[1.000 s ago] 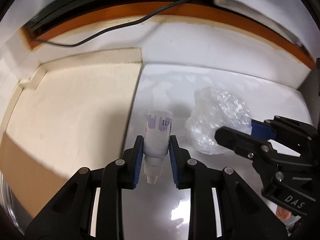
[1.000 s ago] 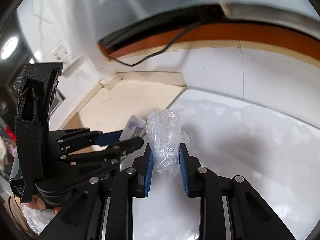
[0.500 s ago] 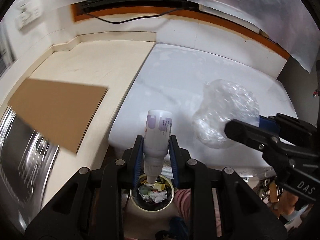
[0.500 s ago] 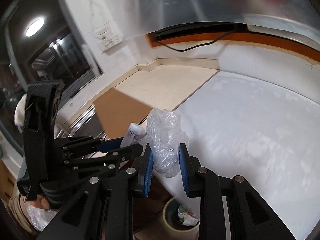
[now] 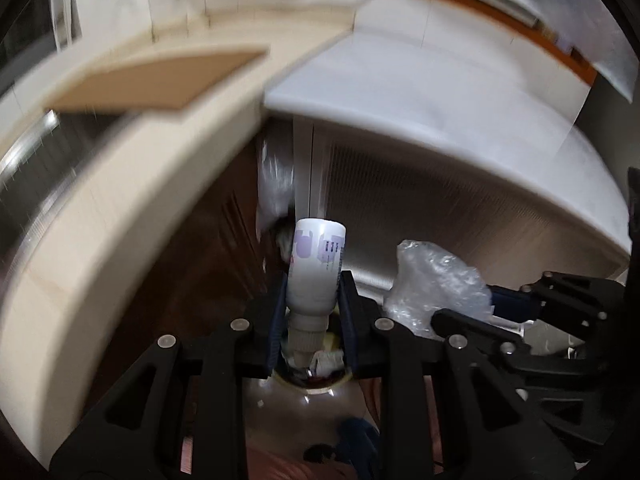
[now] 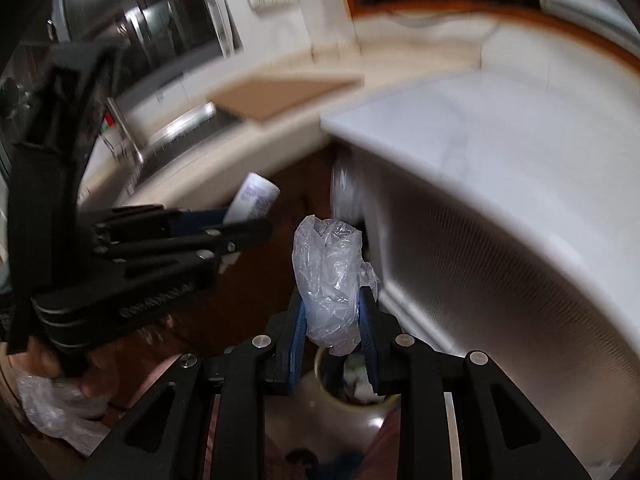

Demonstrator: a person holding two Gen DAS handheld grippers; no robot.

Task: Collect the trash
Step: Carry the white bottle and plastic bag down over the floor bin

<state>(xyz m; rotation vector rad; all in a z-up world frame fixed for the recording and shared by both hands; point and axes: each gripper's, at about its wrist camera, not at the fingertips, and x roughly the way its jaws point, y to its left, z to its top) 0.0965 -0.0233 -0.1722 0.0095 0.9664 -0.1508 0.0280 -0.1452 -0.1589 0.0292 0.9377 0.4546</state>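
A brown board [image 5: 160,80] lies flat on the cream counter [image 5: 120,208].

Both grippers, left gripper [image 5: 312,320] and right gripper [image 6: 332,322]: black printed linkages, silver screws, blue finger pads [image 6: 298,332].

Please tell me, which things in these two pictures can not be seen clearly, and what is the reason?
- Trash bin, left wrist view: mostly hidden behind the left gripper and the white bottle; how full it is cannot be told.
- Trash bin, right wrist view: covered by the right gripper and the crumpled plastic wrap.
- Bottle label: print too small.
- Countertop and brown board: motion-blurred.
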